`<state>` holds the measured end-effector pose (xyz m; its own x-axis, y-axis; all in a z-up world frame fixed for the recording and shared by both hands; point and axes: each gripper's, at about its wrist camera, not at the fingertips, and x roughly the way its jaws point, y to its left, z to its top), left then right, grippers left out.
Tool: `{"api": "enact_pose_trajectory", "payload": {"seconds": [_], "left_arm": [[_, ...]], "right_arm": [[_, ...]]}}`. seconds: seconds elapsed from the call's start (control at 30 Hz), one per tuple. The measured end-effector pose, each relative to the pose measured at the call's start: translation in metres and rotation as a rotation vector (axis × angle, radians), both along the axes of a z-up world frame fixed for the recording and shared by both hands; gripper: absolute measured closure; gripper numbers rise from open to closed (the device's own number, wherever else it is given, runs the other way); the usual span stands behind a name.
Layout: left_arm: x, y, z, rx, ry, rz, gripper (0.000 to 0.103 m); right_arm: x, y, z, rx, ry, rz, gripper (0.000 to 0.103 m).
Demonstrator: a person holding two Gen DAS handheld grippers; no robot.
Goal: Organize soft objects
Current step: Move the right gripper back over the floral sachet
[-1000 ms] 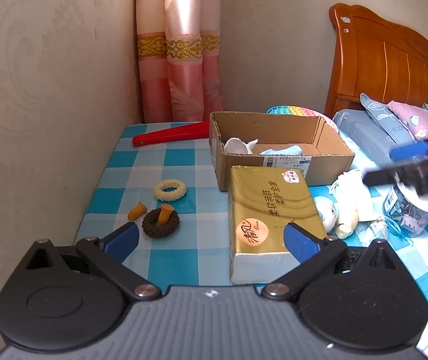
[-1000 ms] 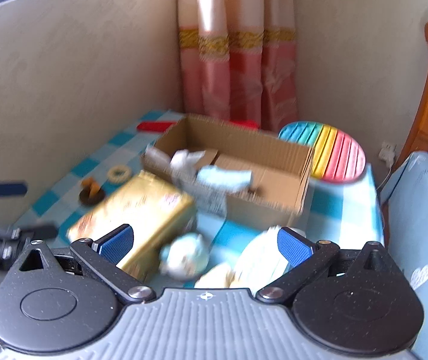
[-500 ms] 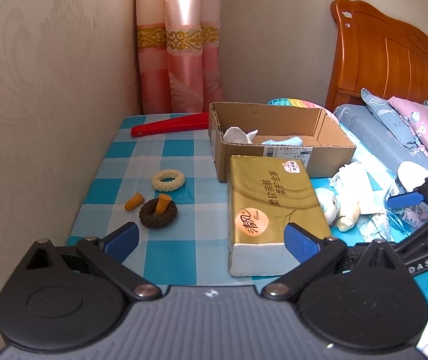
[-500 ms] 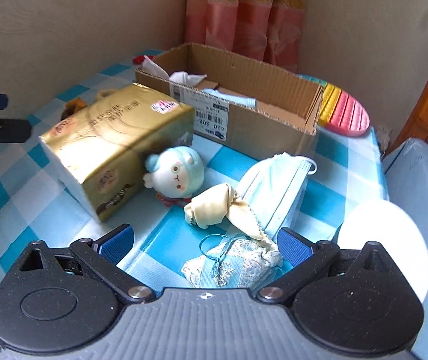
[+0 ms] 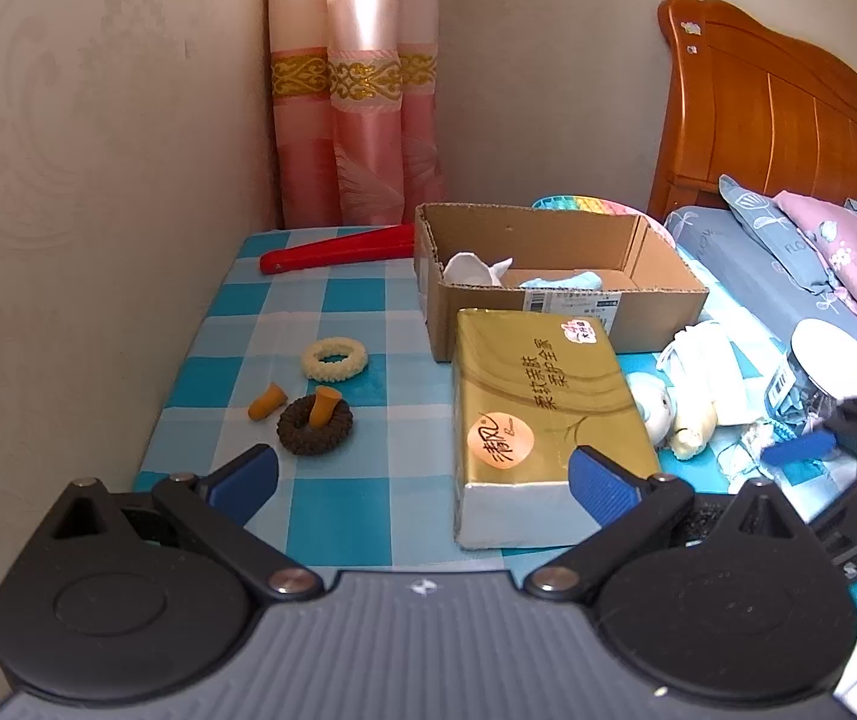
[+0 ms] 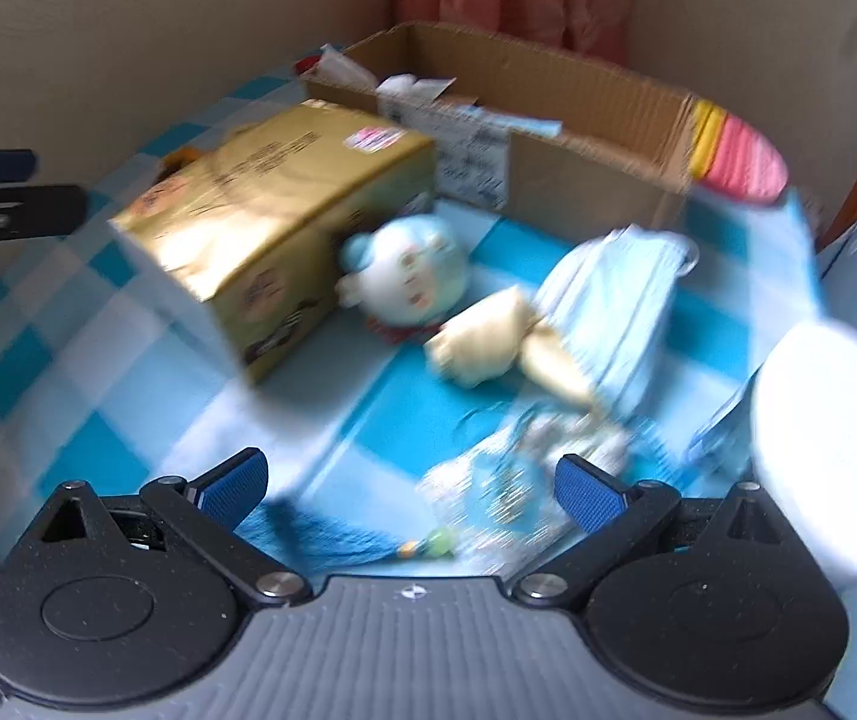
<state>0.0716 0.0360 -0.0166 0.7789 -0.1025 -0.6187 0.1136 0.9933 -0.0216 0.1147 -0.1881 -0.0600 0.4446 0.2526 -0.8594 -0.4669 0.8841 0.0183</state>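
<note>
An open cardboard box (image 5: pixel 554 276) with white and pale blue soft items inside stands at the table's back. A gold tissue pack (image 5: pixel 542 414) lies in front of it. A pale blue plush toy (image 6: pixel 410 276), a cream cloth (image 6: pixel 488 348), a blue face mask (image 6: pixel 614 294) and a lacy blue pouch (image 6: pixel 518 480) lie to its right. My right gripper (image 6: pixel 410 486) is open, low over the pouch; the view is blurred. My left gripper (image 5: pixel 422 480) is open and empty near the table's front edge, before the tissue pack.
A cream hair ring (image 5: pixel 333 358), a brown hair ring (image 5: pixel 315 424) with orange earplugs (image 5: pixel 267 401), and a red tool (image 5: pixel 338 249) lie on the checked tablecloth (image 5: pixel 338 312). A white-lidded jar (image 5: pixel 824 372) stands at the right. A wall runs along the left, a bed along the right.
My right gripper has dropped lower and closer to the lacy pouch and the toys. The left gripper has hardly moved.
</note>
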Motion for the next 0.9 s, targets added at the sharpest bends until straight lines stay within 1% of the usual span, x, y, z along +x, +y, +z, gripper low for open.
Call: {"api": "enact_pose_trajectory", "payload": {"seconds": [0.07,0.1,0.2,0.33,0.4,0.47,0.5,0.67,0.7,0.77,0.83,0.9], "left_arm": [[0.000,0.001,-0.001,-0.002,0.002,0.001,0.001],[0.000,0.001,-0.001,-0.003,0.003,0.002,0.001],[0.000,0.003,-0.003,-0.003,0.007,0.006,0.001],[0.001,0.004,-0.006,-0.005,0.013,0.012,0.001],[0.001,0.004,-0.007,-0.010,0.017,0.012,0.001],[0.001,0.004,-0.008,-0.013,0.020,0.010,0.001],[0.001,0.004,-0.008,-0.012,0.022,0.009,0.001],[0.000,0.006,-0.006,-0.006,0.018,0.011,0.001],[0.001,0.007,-0.006,-0.008,0.018,0.014,0.001],[0.001,0.008,-0.006,-0.012,0.018,0.018,0.001],[0.002,0.009,-0.006,-0.013,0.020,0.019,0.001],[0.003,0.009,-0.007,-0.016,0.023,0.017,0.001]], "right_arm": [[-0.006,0.000,-0.001,0.041,0.048,0.003,0.000],[-0.011,0.001,0.000,0.048,0.049,0.012,0.000],[-0.018,0.002,0.007,0.029,0.010,0.009,0.000],[-0.009,-0.007,0.007,0.033,-0.036,-0.064,0.000],[-0.003,-0.009,0.002,0.033,-0.045,-0.077,0.000],[0.001,-0.008,-0.004,0.037,-0.018,-0.086,0.000],[-0.001,-0.006,-0.004,0.041,-0.020,-0.082,0.000],[-0.018,0.010,0.001,0.107,0.069,0.036,0.000],[-0.021,0.012,0.002,0.115,0.072,0.049,0.000],[-0.023,0.012,0.008,0.092,0.031,0.032,0.000],[-0.020,0.007,0.012,0.051,-0.040,-0.016,0.000],[-0.014,0.000,0.013,0.040,-0.069,-0.049,0.000]]}}
